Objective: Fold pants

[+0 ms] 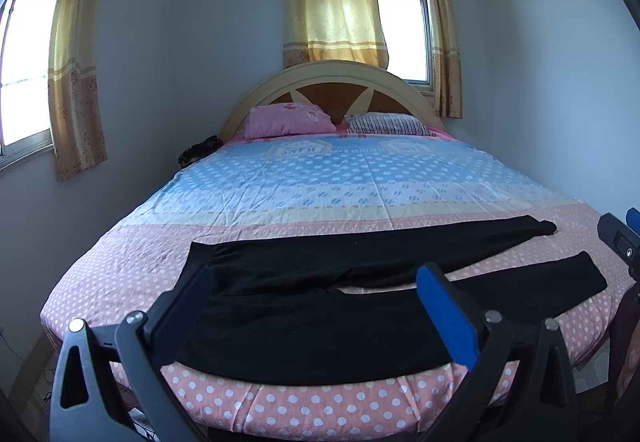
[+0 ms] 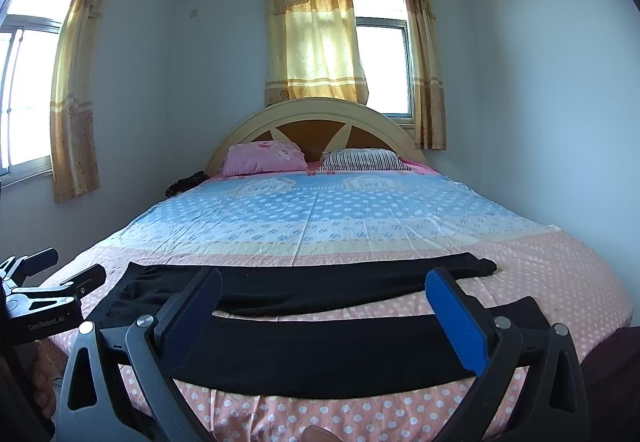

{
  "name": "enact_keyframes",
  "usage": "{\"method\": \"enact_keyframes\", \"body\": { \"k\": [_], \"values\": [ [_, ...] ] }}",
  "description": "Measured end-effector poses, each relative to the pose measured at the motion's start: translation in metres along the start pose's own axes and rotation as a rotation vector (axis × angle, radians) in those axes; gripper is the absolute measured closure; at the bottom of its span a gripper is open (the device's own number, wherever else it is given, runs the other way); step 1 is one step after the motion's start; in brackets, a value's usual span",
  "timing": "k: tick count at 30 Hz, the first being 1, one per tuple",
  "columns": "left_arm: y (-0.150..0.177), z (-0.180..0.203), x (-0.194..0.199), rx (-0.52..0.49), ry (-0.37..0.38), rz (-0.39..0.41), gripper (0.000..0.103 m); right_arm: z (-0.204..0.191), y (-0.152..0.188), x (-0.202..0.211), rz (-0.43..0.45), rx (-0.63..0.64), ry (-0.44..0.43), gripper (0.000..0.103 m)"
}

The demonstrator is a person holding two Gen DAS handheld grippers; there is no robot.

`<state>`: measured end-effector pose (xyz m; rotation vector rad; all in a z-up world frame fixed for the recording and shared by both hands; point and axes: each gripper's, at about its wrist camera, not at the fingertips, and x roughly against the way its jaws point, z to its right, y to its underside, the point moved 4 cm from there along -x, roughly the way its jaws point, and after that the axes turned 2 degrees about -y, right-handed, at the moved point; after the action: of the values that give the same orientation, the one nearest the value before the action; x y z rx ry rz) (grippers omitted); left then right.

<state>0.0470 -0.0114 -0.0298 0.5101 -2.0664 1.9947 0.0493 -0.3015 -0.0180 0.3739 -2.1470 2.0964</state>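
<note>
Black pants [image 1: 320, 322] lie flat across the foot of the bed, waistband at the left, both legs spread apart toward the right. They also show in the right wrist view [image 2: 320, 346]. My left gripper [image 1: 316, 282] is open and empty, held above the near leg and waist area. My right gripper [image 2: 324, 284] is open and empty, held above the near leg. The right gripper's body shows at the right edge of the left wrist view [image 1: 620, 242]. The left gripper shows at the left edge of the right wrist view [image 2: 44, 294].
The bed [image 1: 340, 178] has a pink and blue dotted sheet. A pink pillow [image 1: 288, 120] and a striped pillow [image 1: 386, 124] lie by the wooden headboard [image 1: 332, 82]. Curtained windows are behind and to the left. A dark object [image 1: 198, 152] sits beside the bed's far left.
</note>
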Motion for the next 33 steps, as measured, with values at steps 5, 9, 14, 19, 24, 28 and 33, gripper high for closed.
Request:
{"method": "enact_keyframes", "body": {
  "k": [5, 9, 14, 19, 24, 28, 33],
  "values": [
    [-0.001, -0.004, 0.0, 0.0, 0.003, -0.001, 0.0, -0.002, 0.0, 0.0, 0.001, 0.001, 0.005, 0.001],
    [-0.001, -0.004, -0.001, -0.004, 0.001, 0.003, 0.0, -0.003, -0.001, 0.001, -0.002, 0.002, 0.005, 0.001],
    [-0.001, -0.006, -0.001, -0.004, 0.004, 0.0, 0.0, -0.002, -0.001, 0.001, -0.003, 0.001, 0.006, 0.001],
    [-0.001, -0.011, -0.002, -0.004, 0.009, 0.0, 0.0, -0.001, -0.002, 0.0, -0.003, -0.001, 0.006, 0.001],
    [0.0, -0.011, -0.003, -0.006, 0.008, 0.004, 0.0, 0.0, -0.002, -0.001, -0.008, -0.001, 0.008, 0.001],
    [0.001, -0.013, -0.003, -0.005, 0.008, 0.005, 0.0, -0.001, -0.002, -0.001, -0.008, -0.001, 0.008, 0.001],
    [0.001, -0.013, -0.003, -0.006, 0.009, 0.004, 0.0, 0.0, -0.001, -0.001, -0.01, 0.001, 0.01, 0.001]
  ]
}}
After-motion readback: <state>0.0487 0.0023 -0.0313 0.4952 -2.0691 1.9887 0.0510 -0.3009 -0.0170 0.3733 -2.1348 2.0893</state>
